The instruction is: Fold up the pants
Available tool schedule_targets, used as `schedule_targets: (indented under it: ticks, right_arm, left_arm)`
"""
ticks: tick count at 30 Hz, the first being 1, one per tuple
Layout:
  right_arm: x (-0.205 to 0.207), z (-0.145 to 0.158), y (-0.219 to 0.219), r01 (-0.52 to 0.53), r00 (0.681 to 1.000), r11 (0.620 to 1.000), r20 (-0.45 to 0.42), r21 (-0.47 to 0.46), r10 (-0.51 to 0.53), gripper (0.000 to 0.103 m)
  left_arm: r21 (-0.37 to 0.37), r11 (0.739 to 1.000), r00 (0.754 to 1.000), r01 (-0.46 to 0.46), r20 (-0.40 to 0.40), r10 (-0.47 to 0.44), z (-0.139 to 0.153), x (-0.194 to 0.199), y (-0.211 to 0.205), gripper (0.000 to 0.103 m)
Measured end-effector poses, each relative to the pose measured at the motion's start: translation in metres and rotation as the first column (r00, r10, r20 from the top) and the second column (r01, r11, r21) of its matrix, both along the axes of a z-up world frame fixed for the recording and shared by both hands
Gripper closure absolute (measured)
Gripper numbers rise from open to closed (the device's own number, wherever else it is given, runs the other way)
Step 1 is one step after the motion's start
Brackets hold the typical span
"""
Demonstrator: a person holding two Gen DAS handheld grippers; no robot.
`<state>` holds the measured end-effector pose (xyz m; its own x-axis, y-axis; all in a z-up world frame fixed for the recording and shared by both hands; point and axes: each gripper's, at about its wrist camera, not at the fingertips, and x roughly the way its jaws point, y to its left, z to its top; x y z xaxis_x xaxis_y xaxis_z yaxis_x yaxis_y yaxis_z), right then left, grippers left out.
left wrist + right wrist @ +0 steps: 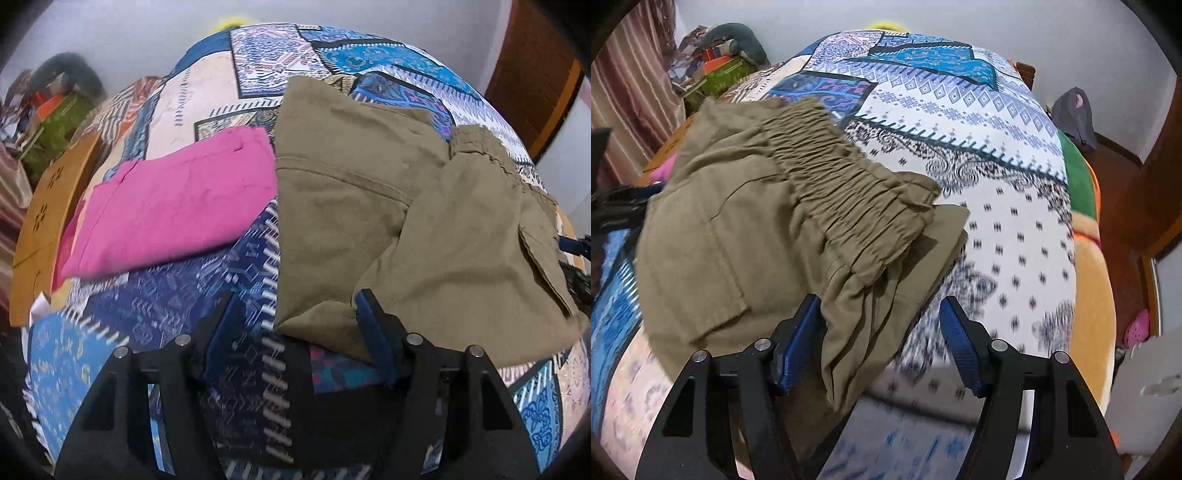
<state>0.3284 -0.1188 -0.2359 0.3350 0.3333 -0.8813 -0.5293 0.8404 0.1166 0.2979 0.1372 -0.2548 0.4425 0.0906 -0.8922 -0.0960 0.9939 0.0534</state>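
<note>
Two grippers are held open over the patterned bedsheet [997, 221]: the left gripper [295, 317] and right gripper [879, 325] grasp nothing. Khaki pants [369, 221], folded over, are laid beside folded pink pants [177, 203], seemingly for stacking.

Olive pants [746, 229] folded across the left and centre of the frame, gathered waistband [849, 192] uppermost, patterned bedspread [1004, 192] beneath, right gripper [879, 314] spread wide at the bottom, cloth edge draped between its fingers

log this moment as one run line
khaki pants: folded on bed | pink garment: folded beside | left gripper: open | right gripper: open
</note>
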Motion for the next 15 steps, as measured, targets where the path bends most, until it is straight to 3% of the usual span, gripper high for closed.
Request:
schedule_targets:
  ticks: [9,12,15]
  right_arm:
    - [0.022,0.003,0.006,0.045,0.999,0.999,0.026,-0.018,-0.045,0.041]
    - [0.013,0.018,-0.005,0.099,0.994,0.995,0.037,0.02,-0.1,0.041]
    - [0.002,0.032,-0.012,0.128,0.991,0.989,0.038,0.067,-0.131,0.041]
  left_arm:
    - [0.021,0.999,0.998,0.035,0.045,-0.036,0.02,-0.017,-0.001,0.037]
    - [0.068,0.997,0.996,0.038,0.079,-0.044,0.031,-0.014,0.004,0.033]
    - [0.036,0.999,0.996,0.029,0.083,-0.032,0.035,-0.002,0.016,0.03]
